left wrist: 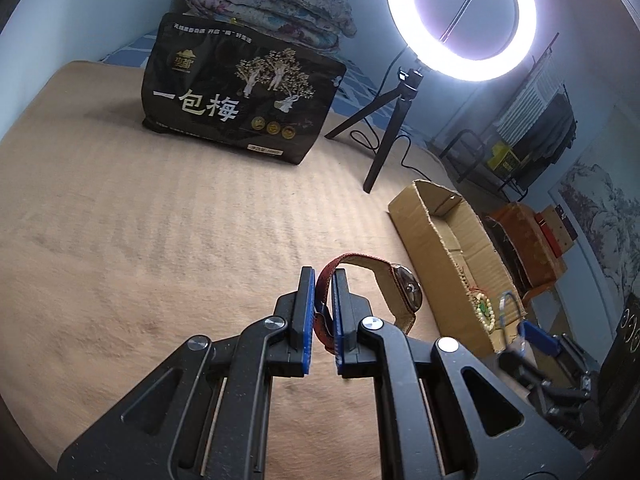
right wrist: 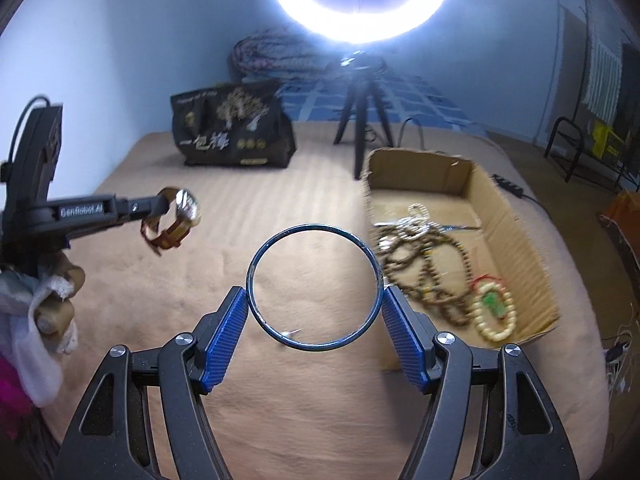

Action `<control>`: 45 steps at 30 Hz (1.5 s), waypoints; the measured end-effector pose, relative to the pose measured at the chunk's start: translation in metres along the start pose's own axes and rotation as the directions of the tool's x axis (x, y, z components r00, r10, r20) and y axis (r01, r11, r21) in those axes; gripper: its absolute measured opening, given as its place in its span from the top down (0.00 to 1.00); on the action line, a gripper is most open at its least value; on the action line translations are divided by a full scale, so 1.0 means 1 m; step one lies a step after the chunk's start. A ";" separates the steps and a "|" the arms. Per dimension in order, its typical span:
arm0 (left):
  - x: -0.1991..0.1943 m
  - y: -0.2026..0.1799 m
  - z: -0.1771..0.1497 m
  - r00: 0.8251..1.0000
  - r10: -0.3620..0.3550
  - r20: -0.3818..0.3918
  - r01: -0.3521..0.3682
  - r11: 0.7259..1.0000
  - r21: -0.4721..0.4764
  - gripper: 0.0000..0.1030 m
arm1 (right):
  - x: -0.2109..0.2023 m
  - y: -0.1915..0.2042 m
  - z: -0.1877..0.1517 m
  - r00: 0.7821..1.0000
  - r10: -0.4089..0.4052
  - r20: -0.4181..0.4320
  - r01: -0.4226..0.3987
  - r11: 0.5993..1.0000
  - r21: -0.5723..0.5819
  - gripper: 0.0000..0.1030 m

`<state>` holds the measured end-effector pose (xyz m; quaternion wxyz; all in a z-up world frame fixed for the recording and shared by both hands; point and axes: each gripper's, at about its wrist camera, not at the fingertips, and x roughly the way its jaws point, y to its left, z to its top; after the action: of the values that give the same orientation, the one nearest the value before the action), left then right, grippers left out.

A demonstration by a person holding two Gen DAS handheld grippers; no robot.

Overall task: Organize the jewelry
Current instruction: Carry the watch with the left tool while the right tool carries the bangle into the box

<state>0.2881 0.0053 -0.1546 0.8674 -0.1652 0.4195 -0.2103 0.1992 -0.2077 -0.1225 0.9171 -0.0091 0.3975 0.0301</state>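
Observation:
My left gripper (left wrist: 323, 280) is shut on the red-brown strap of a wristwatch (left wrist: 404, 286) and holds it above the tan blanket, left of the cardboard box (left wrist: 420, 236). The watch also shows in the right wrist view (right wrist: 178, 220), hanging from the left gripper (right wrist: 160, 204). My right gripper (right wrist: 314, 300) is shut on a thin blue bangle (right wrist: 256, 256), pads pressing its two sides, just left of the cardboard box (right wrist: 520, 232). The box holds several bead strands (right wrist: 424, 256) and a pale bead bracelet with a green charm (right wrist: 494, 308).
A black snack bag (left wrist: 240, 96) stands at the back on the tan blanket (left wrist: 140, 240). A ring light on a tripod (left wrist: 384, 128) stands behind the box, its cable trailing. A folded quilt (left wrist: 272, 0) lies by the wall. Furniture and clutter are beyond the bed's right edge.

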 end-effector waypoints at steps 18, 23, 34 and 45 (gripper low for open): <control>0.039 -0.079 0.027 0.998 -0.057 0.006 0.057 0.998 0.018 0.94 | -0.013 -0.106 0.003 0.997 -0.070 0.035 0.067 0.993 0.102 0.33; 0.062 -0.107 0.033 0.998 -0.062 -0.001 0.062 0.997 0.037 0.94 | -0.010 -0.121 0.002 0.997 -0.075 0.033 0.071 0.992 0.106 0.33; 0.105 -0.149 0.051 0.999 -0.052 -0.008 0.052 0.997 0.063 0.94 | 0.001 -0.140 0.000 0.997 -0.070 0.021 0.067 0.992 0.110 0.33; 0.136 -0.171 0.051 0.999 -0.022 -0.041 0.026 0.995 0.098 0.94 | 0.011 -0.150 0.002 0.999 -0.051 0.010 0.050 0.993 0.110 0.33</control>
<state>0.3662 -0.2040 -0.1344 0.8633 -0.1230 0.4239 -0.2447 0.2179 -0.3564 -0.1306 0.9191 0.0316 0.3925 -0.0151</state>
